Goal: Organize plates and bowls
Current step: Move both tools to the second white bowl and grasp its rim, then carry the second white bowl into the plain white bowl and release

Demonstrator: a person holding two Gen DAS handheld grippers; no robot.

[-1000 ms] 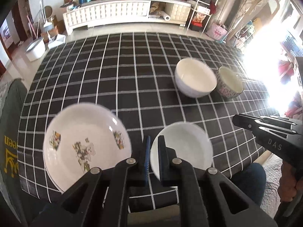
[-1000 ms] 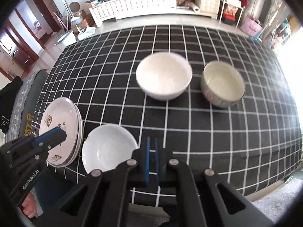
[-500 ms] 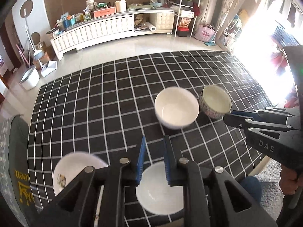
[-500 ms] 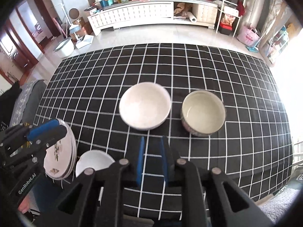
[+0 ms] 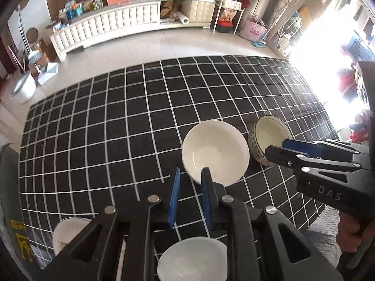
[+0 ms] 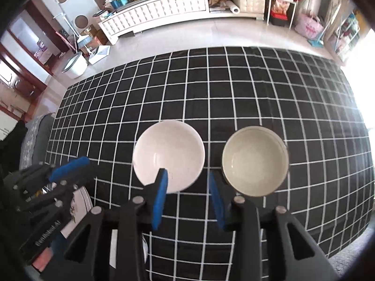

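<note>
both grippers empty over the near edge of the checked table

i had the left gripper [image 5: 189, 175] hanging above the near part of the table [image 5: 117, 128], which wore a black cloth with a white grid. its 2 blue pads stood a narrow gap apart with nothing between them; only cloth showed through the gap. its right pad overlapped the near rim of the white bowl [image 5: 215, 152] in the left wrist view, but i could not tell whether it touched.

the right gripper [image 6: 187, 182] was spreading its jaws as i watched, and nothing sat between them. through its camera the gap framed the bare cloth between the 2 bowls: the white bowl [image 6: 168, 154] to the left and the patterned bowl [image 6: 255, 161] to the right, both upright, near each other but apart, toward the near right part of the table. in the left wrist view the right gripper [image 5: 279, 147] crossed in front of the patterned bowl [image 5: 269, 135], and i saw part of a hand [image 5: 349, 236] on its handle.

at the near edge lay a small white dish [image 5: 192, 260], partly hidden behind the left gripper's body. a decorated plate [image 5: 68, 231] sat at the near left corner, mostly covered. in the right wrist view the left gripper [image 6: 68, 166] hovered over that plate [image 6: 79, 208].
</note>
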